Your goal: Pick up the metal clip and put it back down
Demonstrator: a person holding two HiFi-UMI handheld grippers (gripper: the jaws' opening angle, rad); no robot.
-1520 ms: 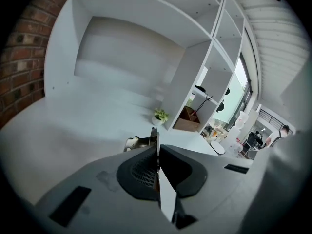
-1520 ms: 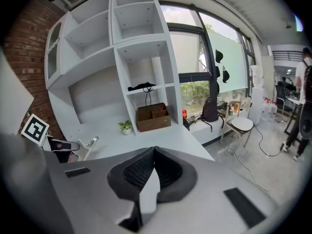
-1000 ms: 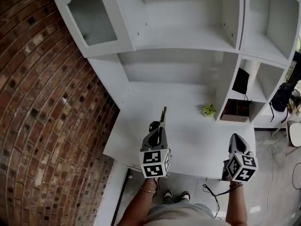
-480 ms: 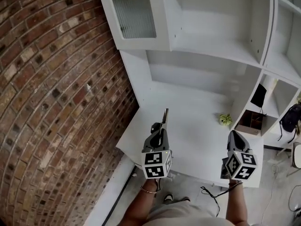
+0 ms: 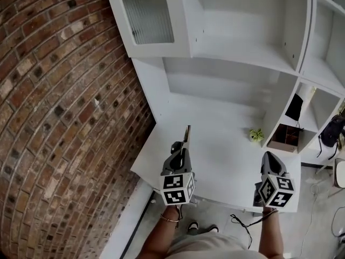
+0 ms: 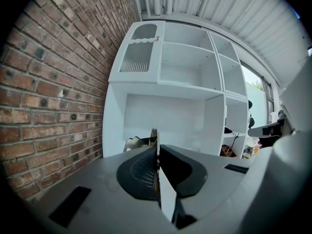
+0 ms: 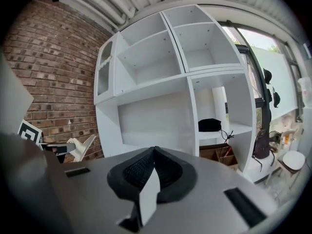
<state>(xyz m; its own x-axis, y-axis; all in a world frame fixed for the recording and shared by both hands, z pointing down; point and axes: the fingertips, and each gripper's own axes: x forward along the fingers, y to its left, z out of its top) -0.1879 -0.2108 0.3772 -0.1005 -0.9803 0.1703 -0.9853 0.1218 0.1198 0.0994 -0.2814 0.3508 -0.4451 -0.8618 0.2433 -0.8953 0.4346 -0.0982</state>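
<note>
**Clip pinched edge-on in left tongs**

Left tongs point(image 5: 185, 145) clenched on metal clip point(image 5: 187, 133), held above surface point(image 5: 226, 150) near its front left corner. Right tongs point(image 5: 269, 158) clenched, empty, over front right corner. Probably thin, stiff, light, slippery; best gripped across flat faces.

In my left gripper view the metal clip point(image 6: 154, 135) shows only as a thin edge above the closed jaws of the left gripper point(image 6: 156, 150); the rest is hidden between the pads. In the head view, the green thing point(image 5: 256, 135) on the white desk point(image 5: 226, 163) is too small for me to identify, and I cannot see into the brown box point(image 5: 284, 138). The white shelf unit point(image 5: 242, 42) runs off the top and right edges, and the right edge cuts a dark bag point(image 5: 330, 129).
</note>
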